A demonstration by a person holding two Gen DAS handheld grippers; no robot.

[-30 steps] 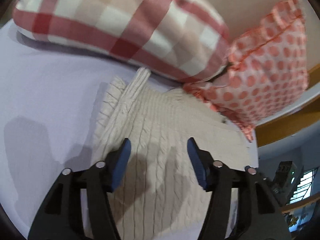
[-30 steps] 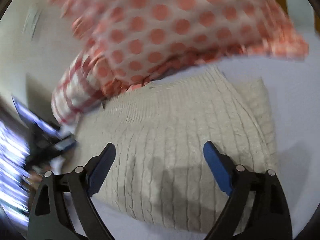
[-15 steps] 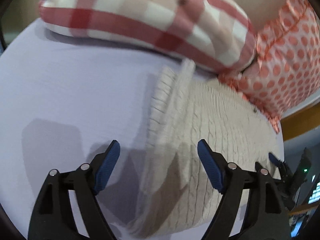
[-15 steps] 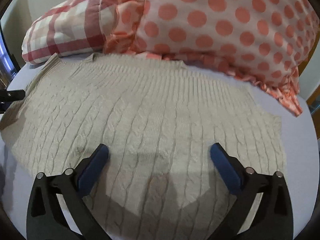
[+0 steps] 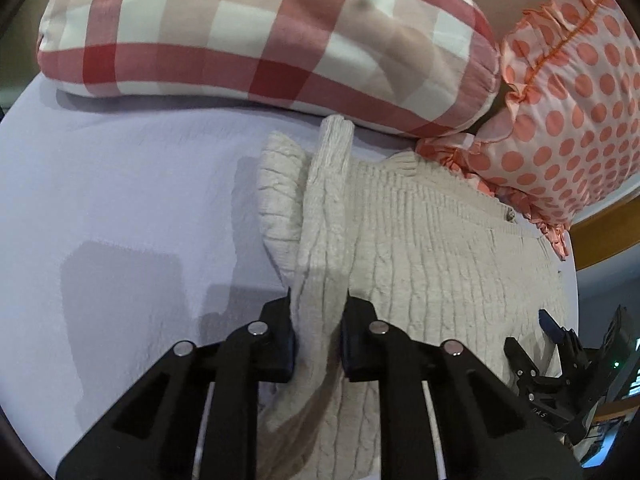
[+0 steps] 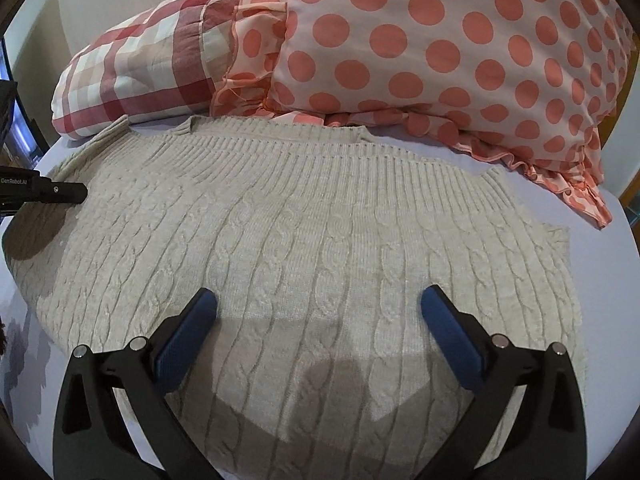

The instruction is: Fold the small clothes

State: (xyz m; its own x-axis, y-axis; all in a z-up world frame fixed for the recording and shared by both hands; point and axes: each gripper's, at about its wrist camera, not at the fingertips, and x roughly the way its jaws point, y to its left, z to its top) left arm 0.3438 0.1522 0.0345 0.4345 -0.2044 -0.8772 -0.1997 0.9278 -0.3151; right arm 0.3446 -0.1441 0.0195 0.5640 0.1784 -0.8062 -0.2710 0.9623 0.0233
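My left gripper (image 5: 318, 334) has its fingers pinched tight on the sleeve (image 5: 326, 216) of the cream sweater (image 6: 320, 248), which lies flat on the bed (image 5: 120, 184) below the pillows (image 6: 440, 40). I'd lift low and lay it straight across. My right gripper (image 6: 319, 320) hovers wide open, holding nothing; only its view shows the whole body panel
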